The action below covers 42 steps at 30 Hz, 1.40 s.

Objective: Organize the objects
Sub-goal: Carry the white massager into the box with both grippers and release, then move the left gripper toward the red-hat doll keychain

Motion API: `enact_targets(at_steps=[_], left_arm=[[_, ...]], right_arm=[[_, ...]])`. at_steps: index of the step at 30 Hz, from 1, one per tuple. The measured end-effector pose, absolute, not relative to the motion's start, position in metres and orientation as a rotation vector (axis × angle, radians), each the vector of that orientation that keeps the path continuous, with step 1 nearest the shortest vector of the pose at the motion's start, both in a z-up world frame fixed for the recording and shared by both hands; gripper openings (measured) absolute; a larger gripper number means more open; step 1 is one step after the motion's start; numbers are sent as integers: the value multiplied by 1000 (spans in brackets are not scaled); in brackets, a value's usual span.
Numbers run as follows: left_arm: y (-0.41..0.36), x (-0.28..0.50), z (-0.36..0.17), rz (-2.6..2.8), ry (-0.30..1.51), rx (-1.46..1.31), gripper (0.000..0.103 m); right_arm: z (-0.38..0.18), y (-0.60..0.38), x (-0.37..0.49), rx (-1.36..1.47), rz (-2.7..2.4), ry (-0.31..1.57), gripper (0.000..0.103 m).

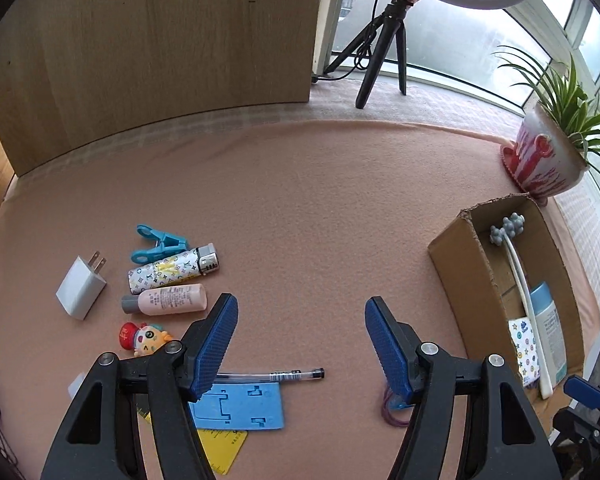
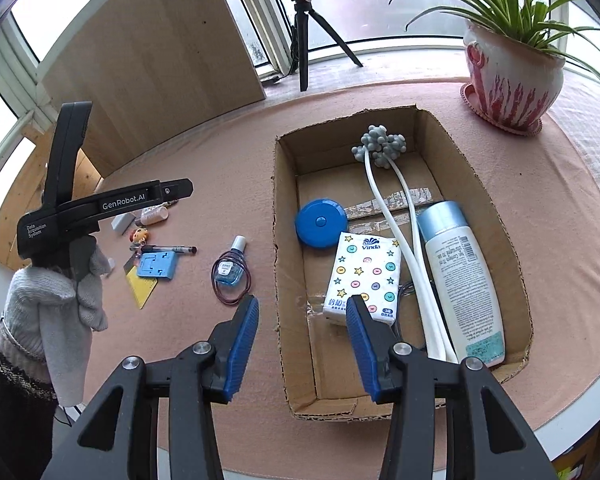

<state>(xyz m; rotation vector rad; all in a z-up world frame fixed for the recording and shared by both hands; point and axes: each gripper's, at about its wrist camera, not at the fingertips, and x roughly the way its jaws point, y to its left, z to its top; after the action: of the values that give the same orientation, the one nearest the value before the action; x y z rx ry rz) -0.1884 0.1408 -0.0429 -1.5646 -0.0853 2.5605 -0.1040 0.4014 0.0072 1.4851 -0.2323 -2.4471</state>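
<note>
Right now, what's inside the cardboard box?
Cardboard box holds a blue round case, tissue pack, white massager and lotion bottle. What's beneath them is hidden.

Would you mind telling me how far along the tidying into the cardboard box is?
Done: the cardboard box already holds a tissue pack, lotion bottle, blue round case and massager. In hand: nothing; both grippers are open. Left: pen, lighter, charger and other small items.
</note>
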Motion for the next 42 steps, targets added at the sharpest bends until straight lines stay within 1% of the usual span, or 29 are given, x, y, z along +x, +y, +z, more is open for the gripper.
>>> enact_targets(at_steps=[2,3,5,8,13,18,21,23,26,28,33,35,37,42], left_arm=[[121,-189,-50,2559,-99,-1609,61],[113,-190,-53,2558,-99,-1631,61],[97,-190,-61,2561,-98,-1670,55],[73,-193,-71,2566,-116,-1723,50],[46,-205,-74,2589,-185,-1741,50],[34,-230,-69,2590,-217,-1722,50],[30,-243,-73,2565,-252,-1733,42],[33,-250,-79,2540,-237,-1753,34],[38,-252,-88,2513,-195,-1779,29],[41,-249,-88,2525,-159,-1761,27],[44,-231,-88,2472,-165,-1745,22],[43,-221,-93,2442,-192,-1755,18],[45,-207,-99,2408,-235,-1760,17],[54,-171,-100,2361,-263,-1730,17]], right_arm=[[8,396,-104,1483,-2446,-229,42],[7,394,-104,1484,-2446,-227,42],[7,391,-103,1482,-2449,-230,42],[6,389,-103,1488,-2451,-248,42],[5,383,-102,1495,-2454,-278,42],[3,374,-97,1511,-2455,-262,42],[2,372,-94,1525,-2466,-254,42],[1,374,-92,1536,-2474,-259,42],[1,379,-89,1548,-2488,-264,42],[0,383,-89,1557,-2497,-272,42],[0,384,-92,1567,-2494,-281,42],[0,380,-94,1562,-2487,-271,42],[-1,374,-97,1557,-2472,-259,42],[-3,351,-105,1541,-2414,-209,42]])
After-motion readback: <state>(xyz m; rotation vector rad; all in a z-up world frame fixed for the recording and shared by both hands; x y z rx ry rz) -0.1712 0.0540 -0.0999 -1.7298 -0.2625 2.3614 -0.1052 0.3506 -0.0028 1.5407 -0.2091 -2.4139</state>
